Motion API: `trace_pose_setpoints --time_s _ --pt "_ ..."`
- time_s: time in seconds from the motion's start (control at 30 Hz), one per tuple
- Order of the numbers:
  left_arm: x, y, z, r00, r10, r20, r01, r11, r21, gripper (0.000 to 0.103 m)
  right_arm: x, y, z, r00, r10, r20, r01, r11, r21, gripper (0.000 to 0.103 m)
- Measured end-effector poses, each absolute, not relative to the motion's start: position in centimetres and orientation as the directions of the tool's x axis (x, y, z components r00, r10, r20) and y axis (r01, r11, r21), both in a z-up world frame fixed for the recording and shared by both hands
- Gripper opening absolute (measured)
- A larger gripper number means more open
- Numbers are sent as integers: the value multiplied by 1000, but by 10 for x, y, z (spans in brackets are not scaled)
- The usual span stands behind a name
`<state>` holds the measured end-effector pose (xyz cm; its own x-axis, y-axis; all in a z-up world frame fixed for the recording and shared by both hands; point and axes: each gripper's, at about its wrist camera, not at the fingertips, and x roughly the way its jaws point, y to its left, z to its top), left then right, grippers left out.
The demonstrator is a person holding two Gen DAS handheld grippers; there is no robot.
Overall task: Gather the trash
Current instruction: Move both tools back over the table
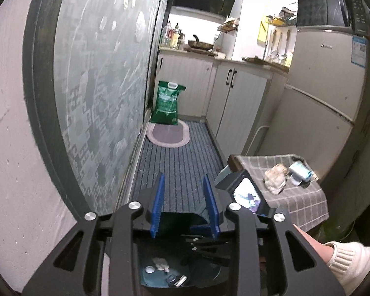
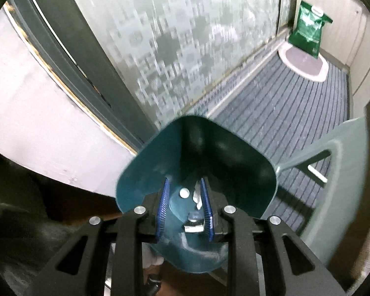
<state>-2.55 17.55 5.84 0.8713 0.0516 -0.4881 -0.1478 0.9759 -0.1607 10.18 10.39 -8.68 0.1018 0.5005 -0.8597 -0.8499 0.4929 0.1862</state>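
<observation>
Trash (image 1: 275,178) sits crumpled on a checked cloth (image 1: 301,197) well right of the left gripper (image 1: 185,206), whose fingers gape empty, while the right gripper (image 2: 185,207), fingers apart above a teal bin (image 2: 197,155), should probably release only directly over its opening.

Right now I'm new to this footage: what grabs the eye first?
The teal bin gapes right under the right tool, with scraps on its bottom. Farther off, a green bag stands at the end of the striped floor mat, and crumpled trash sits on the checkered cloth.
</observation>
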Motion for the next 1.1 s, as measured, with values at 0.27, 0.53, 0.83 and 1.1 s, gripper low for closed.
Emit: trace_pose_setpoints --time_s 0.27,0.53,0.83,1.1 --pt "-13 161 66 887 33 -460 -130 975 -181 41 115 52 -25 207 609 -765 -827 526 196 30" --pt "13 125 64 887 -19 -462 -66 983 -168 44 138 -10 2 332 613 -717 -779 607 158 38" --pt "48 86 48 864 -74 -498 -7 987 -159 46 156 -76 19 451 586 -673 -717 687 118 55" --pt "76 44 28 826 -126 -549 65 990 -128 50 176 -138 27 529 555 -642 -650 751 113 62"
